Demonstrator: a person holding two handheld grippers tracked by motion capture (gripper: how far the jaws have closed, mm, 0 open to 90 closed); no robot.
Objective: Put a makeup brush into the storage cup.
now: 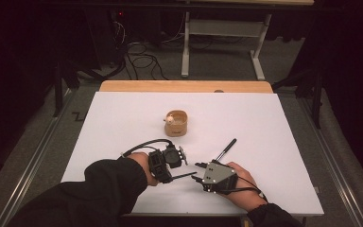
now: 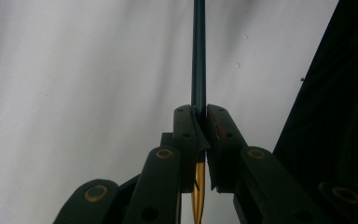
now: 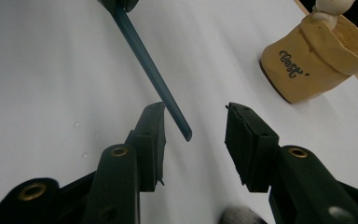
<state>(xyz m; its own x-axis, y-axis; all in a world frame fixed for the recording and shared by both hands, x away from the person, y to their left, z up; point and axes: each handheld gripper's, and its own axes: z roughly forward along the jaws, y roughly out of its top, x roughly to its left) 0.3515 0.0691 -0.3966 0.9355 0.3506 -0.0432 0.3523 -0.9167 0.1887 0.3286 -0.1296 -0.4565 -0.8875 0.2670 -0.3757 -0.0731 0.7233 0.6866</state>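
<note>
Right now your left gripper [image 2: 200, 140] is clamped on a thin dark-teal pen [image 2: 198, 56] with a gold lower section, held low over the white table [image 1: 123, 123]. Its free end reaches between the jaws of your right gripper [image 3: 193, 133], which stand apart without touching it. Nearby sits a tan sack-shaped holder [image 3: 314, 60] lettered "Best".
</note>
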